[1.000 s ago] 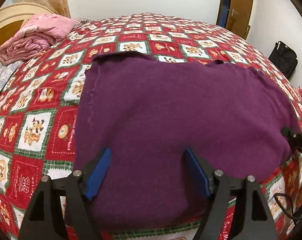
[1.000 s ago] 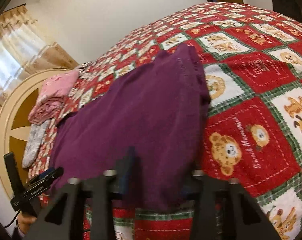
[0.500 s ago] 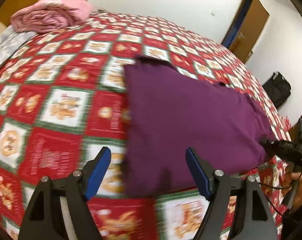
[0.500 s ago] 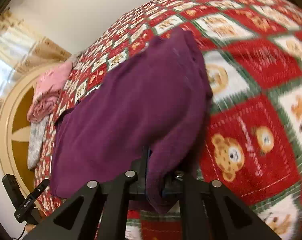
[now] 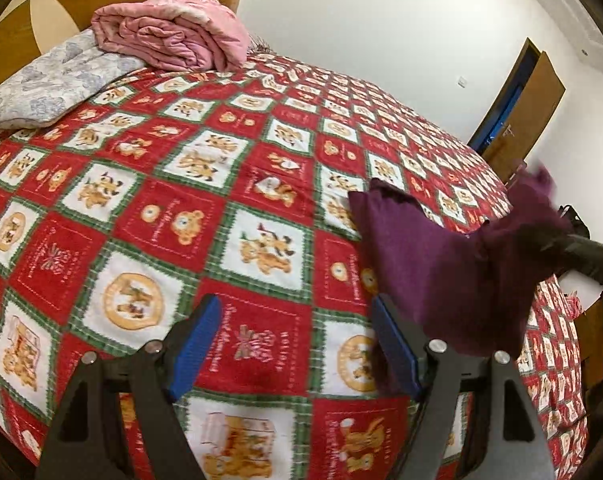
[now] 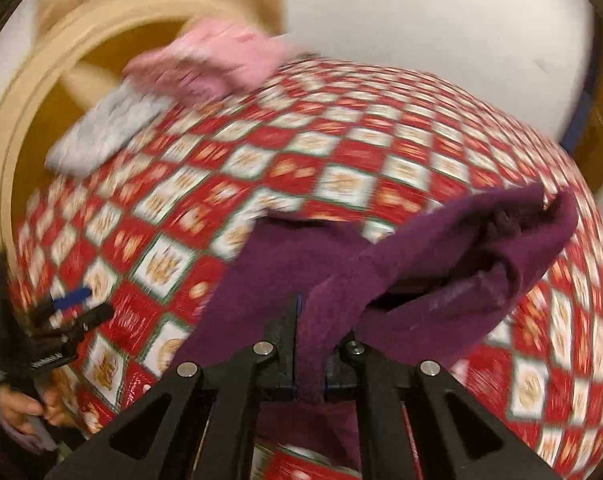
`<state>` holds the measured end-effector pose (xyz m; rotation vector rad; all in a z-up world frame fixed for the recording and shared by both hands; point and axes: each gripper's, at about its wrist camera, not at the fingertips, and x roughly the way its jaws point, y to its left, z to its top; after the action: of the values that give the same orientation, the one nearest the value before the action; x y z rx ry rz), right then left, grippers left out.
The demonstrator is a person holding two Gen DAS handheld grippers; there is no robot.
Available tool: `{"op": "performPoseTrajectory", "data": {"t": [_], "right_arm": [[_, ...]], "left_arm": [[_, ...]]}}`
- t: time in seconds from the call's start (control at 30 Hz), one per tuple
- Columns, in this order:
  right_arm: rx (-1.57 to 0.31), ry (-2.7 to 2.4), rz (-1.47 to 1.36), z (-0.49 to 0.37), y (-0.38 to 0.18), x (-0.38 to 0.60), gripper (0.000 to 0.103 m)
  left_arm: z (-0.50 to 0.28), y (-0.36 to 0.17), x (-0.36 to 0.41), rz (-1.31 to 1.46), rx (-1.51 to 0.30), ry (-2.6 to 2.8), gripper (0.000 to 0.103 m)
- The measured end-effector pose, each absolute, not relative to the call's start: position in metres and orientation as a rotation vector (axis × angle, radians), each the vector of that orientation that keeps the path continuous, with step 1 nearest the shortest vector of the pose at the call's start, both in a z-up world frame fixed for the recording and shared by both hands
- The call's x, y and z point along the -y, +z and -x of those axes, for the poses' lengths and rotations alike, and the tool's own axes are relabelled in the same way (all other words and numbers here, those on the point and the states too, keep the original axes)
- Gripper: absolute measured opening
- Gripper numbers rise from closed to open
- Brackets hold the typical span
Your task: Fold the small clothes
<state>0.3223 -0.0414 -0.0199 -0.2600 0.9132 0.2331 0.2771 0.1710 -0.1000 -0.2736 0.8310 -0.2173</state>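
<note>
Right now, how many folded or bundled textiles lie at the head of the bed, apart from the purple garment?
2: a pink blanket bundle against the headboard, and a grey-white floral one beside it, partly under it. More may be hidden behind them.

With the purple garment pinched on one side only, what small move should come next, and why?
Probably bring the left gripper across to the purple garment's free near edge and close on it. The right gripper is shut on one bunched fold, lifting that side off the patterned bedspread, while the left gripper is open with nothing between its fingers. A second grip would let the cloth be carried over evenly.
</note>
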Motion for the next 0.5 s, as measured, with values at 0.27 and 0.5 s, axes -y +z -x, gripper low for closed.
{"op": "performPoseTrajectory", "data": {"t": [0.27, 0.5], "right_arm": [[-0.902, 0.275, 0.569, -0.286, -0.128, -0.059, 0.007], [-0.802, 0.348, 0.618, -0.251, -0.125, -0.045, 0.008]], "left_arm": [[-0.28, -0.118, -0.189, 0.231, -0.846, -0.211, 0.079], [-0.284, -0.129, -0.193, 0.279, -0.867, -0.234, 0.079]]}}
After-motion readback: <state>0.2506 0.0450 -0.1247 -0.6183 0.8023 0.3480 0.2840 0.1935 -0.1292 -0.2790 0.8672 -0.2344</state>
